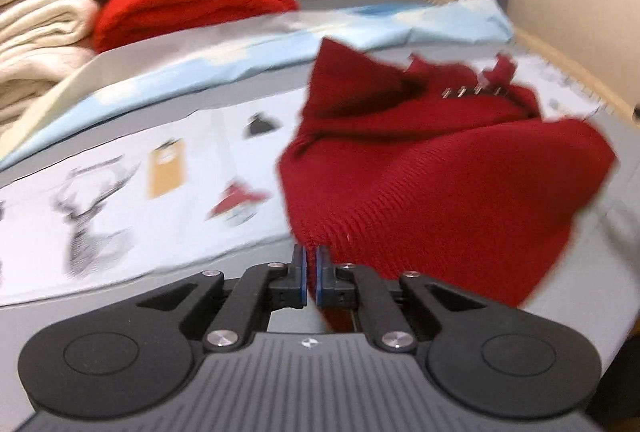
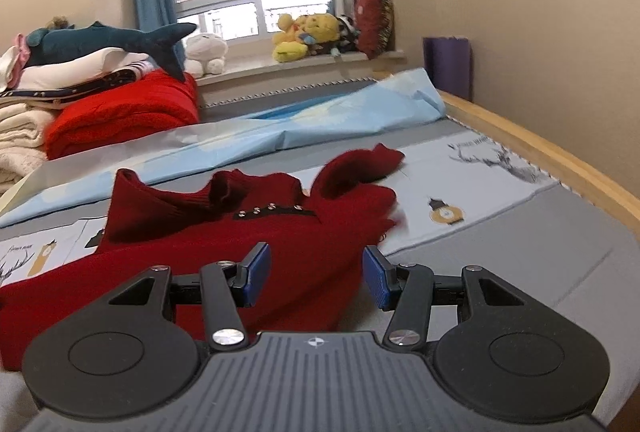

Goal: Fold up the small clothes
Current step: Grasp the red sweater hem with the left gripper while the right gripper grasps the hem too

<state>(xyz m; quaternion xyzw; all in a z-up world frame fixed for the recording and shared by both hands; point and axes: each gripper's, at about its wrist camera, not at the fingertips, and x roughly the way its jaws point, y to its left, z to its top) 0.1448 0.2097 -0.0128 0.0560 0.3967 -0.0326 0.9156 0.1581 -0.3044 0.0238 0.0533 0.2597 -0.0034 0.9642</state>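
Bed with a deer-print sheet [image 1: 120, 191] carries the dark red knit sweater [image 1: 420, 183]; left wrist view, blurred: the left gripper [image 1: 310, 272] has its jaws nearly shut, seemingly pinching the sweater's near hem, though the contact is hard to confirm. Right wrist view: the right gripper [image 2: 316, 272] hovers over the sweater body [image 2: 280, 232], jaws wide and empty, sleeve [image 2: 360, 163] lying beyond. Judgement: grip the opposite hem edge squarely before folding, keeping the fabric flat.

The near bed sheet [image 2: 500, 264] right of the red sweater [image 2: 248, 232] lies bare. Folded blankets [image 2: 120, 111] crowd the far left; 1 wooden rail [image 2: 560, 159] bounds the right.
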